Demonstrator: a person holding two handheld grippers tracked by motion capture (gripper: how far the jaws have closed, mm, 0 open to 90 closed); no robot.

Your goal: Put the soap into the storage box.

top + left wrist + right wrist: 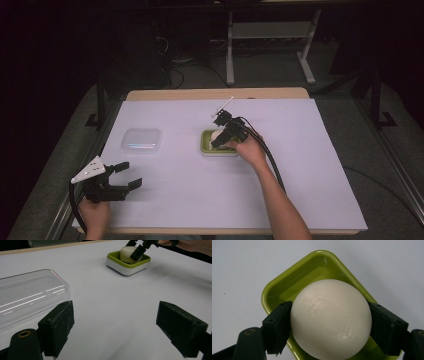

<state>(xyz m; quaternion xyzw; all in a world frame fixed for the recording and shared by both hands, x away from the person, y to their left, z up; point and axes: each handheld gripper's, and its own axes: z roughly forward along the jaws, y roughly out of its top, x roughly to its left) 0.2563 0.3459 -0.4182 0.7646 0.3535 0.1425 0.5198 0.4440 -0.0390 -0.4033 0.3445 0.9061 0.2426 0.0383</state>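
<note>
Nearest, bottom-left of high view: left gripper (126,175), black two-jaw tool w/ grey three-cornered plate on top, held in person's left hand (94,215) at the table's near edge; jaws wide apart, nothing between them, over the white paper sheet (180,200) that covers the wooden table (215,93). Left gripper view: same two black jaws standing well apart above bare sheet. Next out, left of centre: clear rounded-rectangle plastic lid (141,140), lying flat on the sheet, well apart from both tools; in left gripper view it sits just beyond the left jaw. Centre: green shallow rectangular plastic tray w/ white base (207,148), flat on sheet. Item in tray: round, smooth cream-white ball (331,320), dough-like, material not certain. Right gripper (218,140), black, held in right hand (250,150), cable trailing back along the forearm; jaws clamped on the white ball, one pad each side, per right gripper view. Ball sits low over the tray's inner floor; can't tell if it touches. Far: table's wooden back edge, then dark floor w/ white metal stand legs (230,55).
</note>
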